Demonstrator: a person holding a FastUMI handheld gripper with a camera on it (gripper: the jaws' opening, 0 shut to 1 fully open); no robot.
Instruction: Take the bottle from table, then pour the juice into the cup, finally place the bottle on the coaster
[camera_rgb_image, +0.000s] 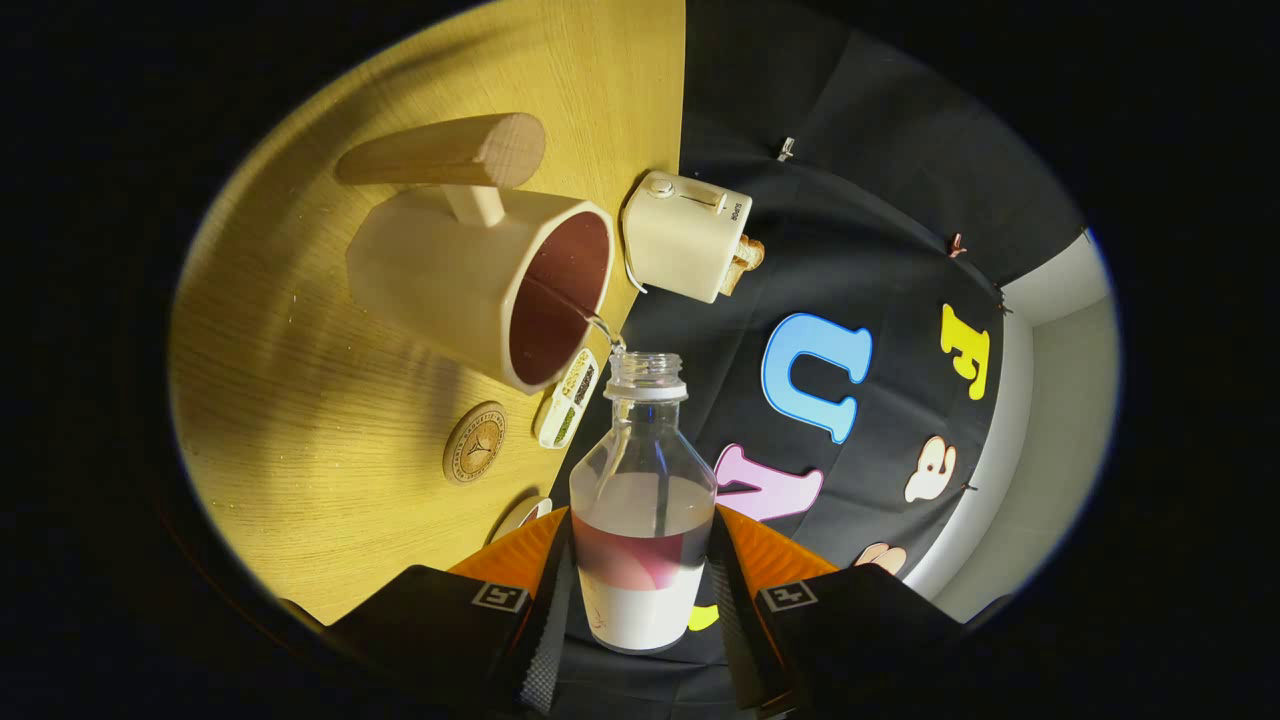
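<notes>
My gripper (640, 585) is shut on a clear plastic bottle (642, 480) with a pink and white label, both fingers pressing on its lower body. The bottle is open, tipped over, and partly filled with clear liquid. A thin stream leaves its mouth (645, 368) and runs into the cream cup (480, 285), whose inside is dark red and which carries a wooden handle (445, 152). The cup stands on the wooden table (300, 400), just beyond the bottle mouth. A round wooden coaster (474, 443) lies on the table beside the cup, closer to my fingers.
A cream toaster (688, 235) with a slice of bread sticking out stands at the table's edge past the cup. A small white packet (569, 398) lies between the cup and the coaster. Another white object (522, 517) peeks out near my left finger.
</notes>
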